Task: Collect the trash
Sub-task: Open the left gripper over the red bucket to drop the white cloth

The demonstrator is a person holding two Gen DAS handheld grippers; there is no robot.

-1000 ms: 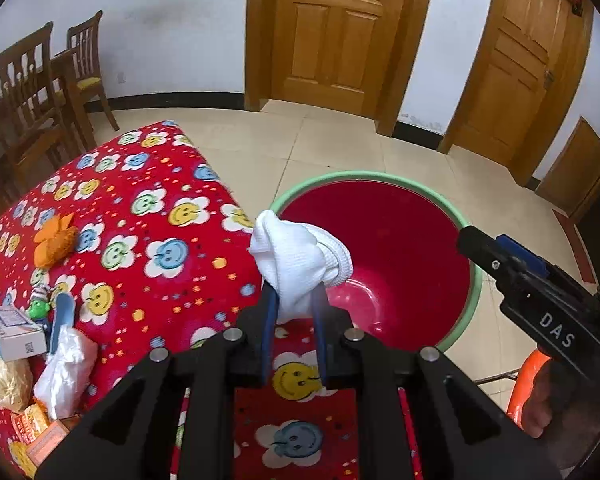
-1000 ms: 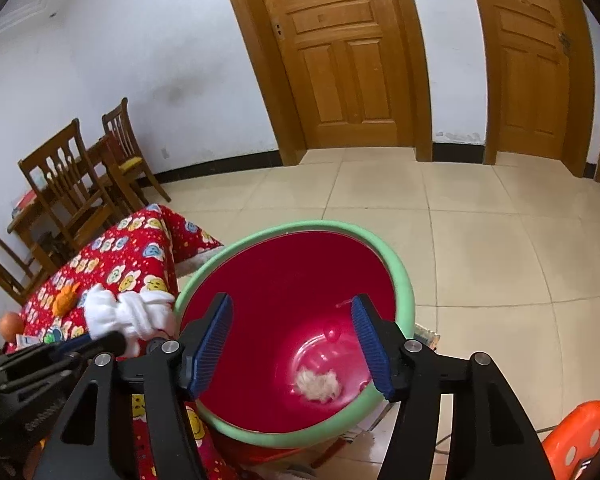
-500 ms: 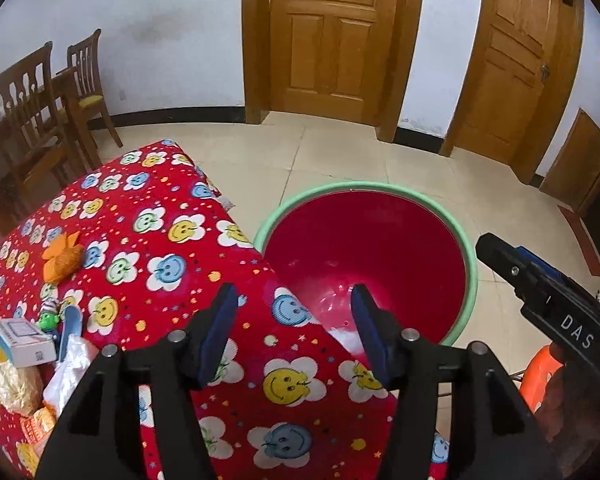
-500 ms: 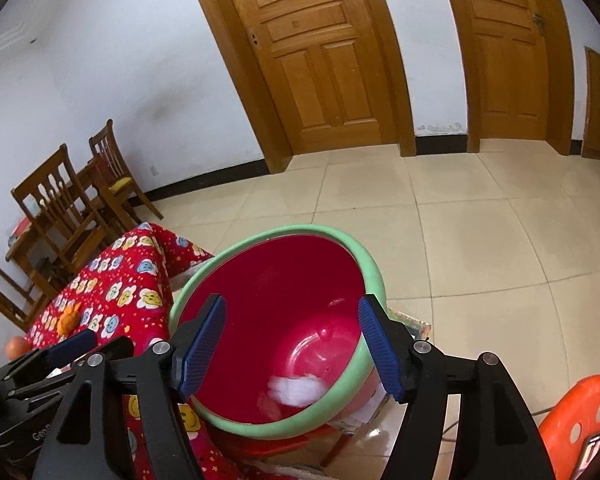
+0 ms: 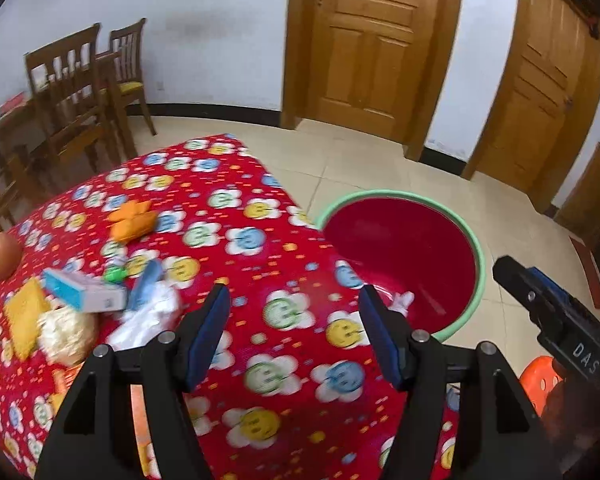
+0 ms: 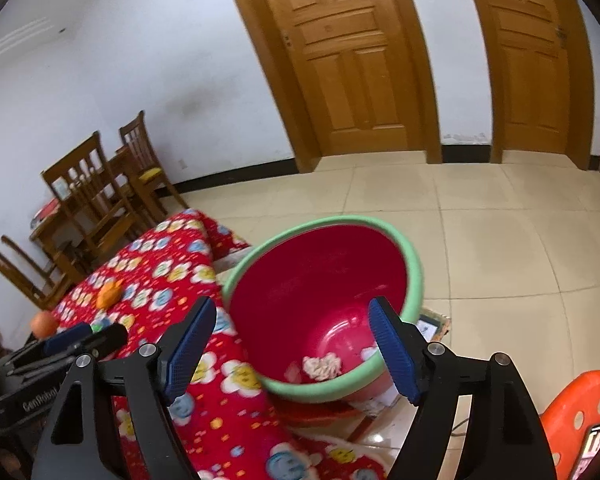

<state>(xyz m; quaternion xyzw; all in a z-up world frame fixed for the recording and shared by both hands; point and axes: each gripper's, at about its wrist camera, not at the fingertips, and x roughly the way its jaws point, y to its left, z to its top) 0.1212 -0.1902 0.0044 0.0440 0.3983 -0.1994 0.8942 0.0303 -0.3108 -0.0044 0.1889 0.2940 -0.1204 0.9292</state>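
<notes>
My left gripper (image 5: 293, 290) hangs over the red smiley tablecloth (image 5: 236, 200), its jaws opening with nothing between them. A red basin with a green rim (image 5: 476, 264) stands past the table edge, and a white tissue wad (image 5: 404, 300) lies inside it. On the table's left lie an orange packet (image 5: 134, 220), a white-and-blue box (image 5: 84, 290), a white plastic bag (image 5: 148, 316) and a crumpled yellow wad (image 5: 66, 334). My right gripper (image 6: 292, 304) hovers before the basin (image 6: 414, 276), jaws opening and empty. Tissue (image 6: 322, 366) rests on the basin's bottom.
An orange fruit (image 5: 2, 254) sits at the table's left edge. Wooden chairs (image 5: 80, 104) stand by the far wall, with two wooden doors (image 5: 372, 48) behind. An orange plastic stool (image 6: 580, 404) is at the lower right. Tiled floor (image 6: 500, 220) spreads beyond the basin.
The left gripper opened and the white tissue wad fell into the basin. It then drew back over the table, bringing the trash pile into view. The right jaws spread wider.
</notes>
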